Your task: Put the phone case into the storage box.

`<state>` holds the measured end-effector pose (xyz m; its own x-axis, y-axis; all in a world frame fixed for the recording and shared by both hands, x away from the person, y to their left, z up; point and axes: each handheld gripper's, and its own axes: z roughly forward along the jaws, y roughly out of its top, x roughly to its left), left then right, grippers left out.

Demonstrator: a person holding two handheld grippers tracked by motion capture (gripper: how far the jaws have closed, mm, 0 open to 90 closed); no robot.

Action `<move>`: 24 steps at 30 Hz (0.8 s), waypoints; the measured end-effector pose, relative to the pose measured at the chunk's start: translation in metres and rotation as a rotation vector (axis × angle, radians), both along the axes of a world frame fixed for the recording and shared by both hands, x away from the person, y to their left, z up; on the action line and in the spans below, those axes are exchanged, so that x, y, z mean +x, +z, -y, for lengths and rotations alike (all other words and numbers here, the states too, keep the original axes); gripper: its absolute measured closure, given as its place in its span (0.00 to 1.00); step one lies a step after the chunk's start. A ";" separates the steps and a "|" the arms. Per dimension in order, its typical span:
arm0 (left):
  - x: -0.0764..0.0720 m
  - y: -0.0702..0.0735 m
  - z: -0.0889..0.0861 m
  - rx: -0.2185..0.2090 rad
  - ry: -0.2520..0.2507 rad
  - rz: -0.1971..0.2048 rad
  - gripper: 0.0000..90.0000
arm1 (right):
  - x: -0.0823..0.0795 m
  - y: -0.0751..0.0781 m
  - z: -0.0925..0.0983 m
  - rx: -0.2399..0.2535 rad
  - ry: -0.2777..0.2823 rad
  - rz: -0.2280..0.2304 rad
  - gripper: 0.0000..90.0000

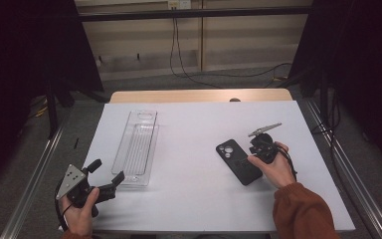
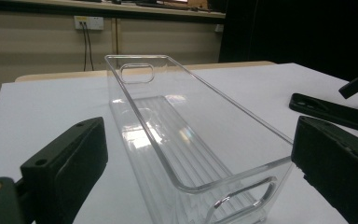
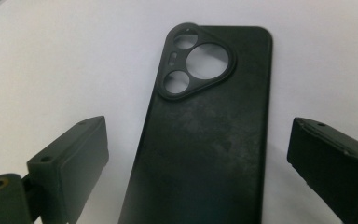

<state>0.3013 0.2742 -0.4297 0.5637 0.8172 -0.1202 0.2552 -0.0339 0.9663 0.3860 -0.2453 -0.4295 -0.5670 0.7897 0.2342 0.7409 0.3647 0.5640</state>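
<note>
Grabbing time, basically. My right claw (image 3: 198, 154) hangs right over the black phone case (image 3: 205, 140), jaws spread wide with one on each long side of it, so the case sits dead centre between them and nothing is touching yet. My guess for doing this well: come straight down, keep the pads level with the thin side edges, and close slowly, because a floppy case like this will probably buckle or skate away on the white table (image 1: 194, 199) if I squeeze too hard or catch it crooked. Gripping around the middle, below the camera bump, looks safest.

The case lies flat, back side up, matte black with a few scuffs. There's a raised rounded-triangle camera island at the end farthest from my claw, with one big round hole, two smaller ones and a tiny slot.

My left claw (image 1: 106, 175) is spread open too, holding nothing, parked just short of the near end of the clear plastic bin (image 2: 186, 140). That bin is long and narrow, empty, with a ribbed floor and handle cutouts at both ends. The case sits well off to its right.
</note>
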 end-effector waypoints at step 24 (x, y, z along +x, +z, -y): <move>0.001 0.000 0.000 0.004 -0.003 -0.001 0.04 | 0.021 -0.013 -0.019 -0.142 0.034 -0.093 0.04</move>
